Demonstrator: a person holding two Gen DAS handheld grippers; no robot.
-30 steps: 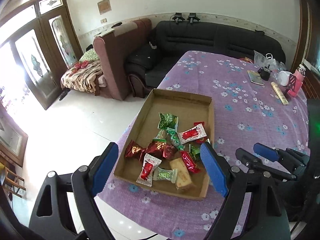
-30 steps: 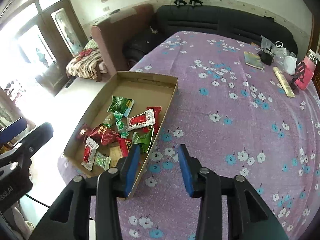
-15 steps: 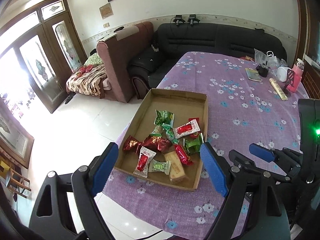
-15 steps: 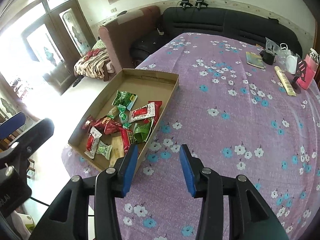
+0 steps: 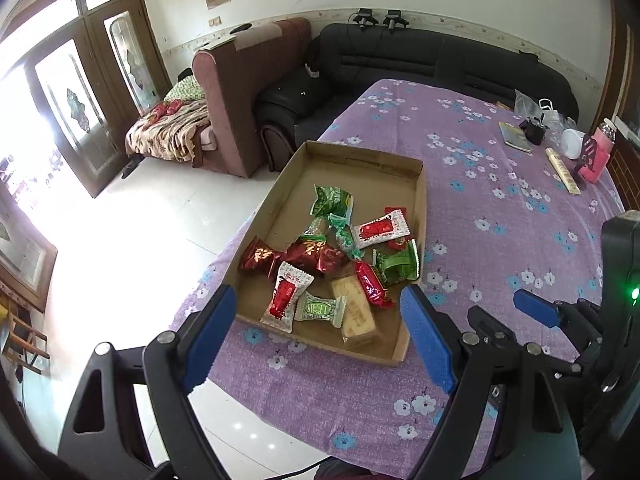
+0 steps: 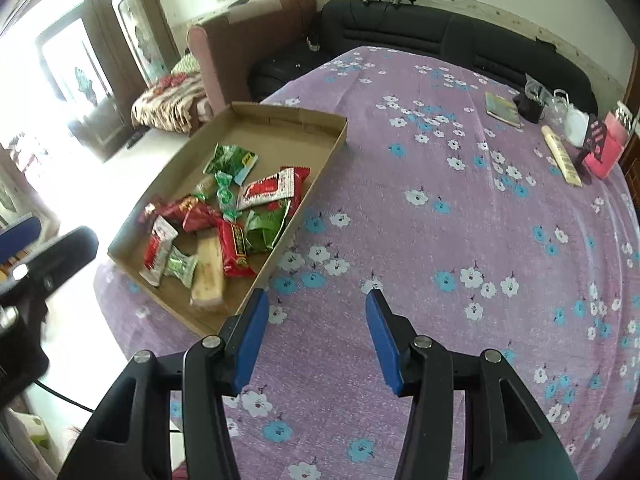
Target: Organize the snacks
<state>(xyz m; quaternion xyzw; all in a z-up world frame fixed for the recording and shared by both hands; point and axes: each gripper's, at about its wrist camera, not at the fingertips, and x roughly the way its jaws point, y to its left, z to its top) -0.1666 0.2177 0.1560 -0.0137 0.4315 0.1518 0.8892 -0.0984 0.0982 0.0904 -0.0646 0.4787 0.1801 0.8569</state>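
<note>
Here the cardboard tray (image 5: 418, 184) sits on the purple flowered table (image 6: 460, 220), at its nine o'clock edge, with the wrapped snacks (image 5: 340, 264) heaped toward its near end. The left hand-held gripper (image 5: 320, 340) hangs just before the tray's six o'clock rim, jaws spread wide and empty. The right hand-held gripper (image 6: 316, 336) hovers over bare cloth just beside the tray's near corner, jaws likewise parted, holding nothing.

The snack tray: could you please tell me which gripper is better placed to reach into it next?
Left, probably: the left gripper is open and frames the tray; the right gripper points at bare cloth beside it.
</note>
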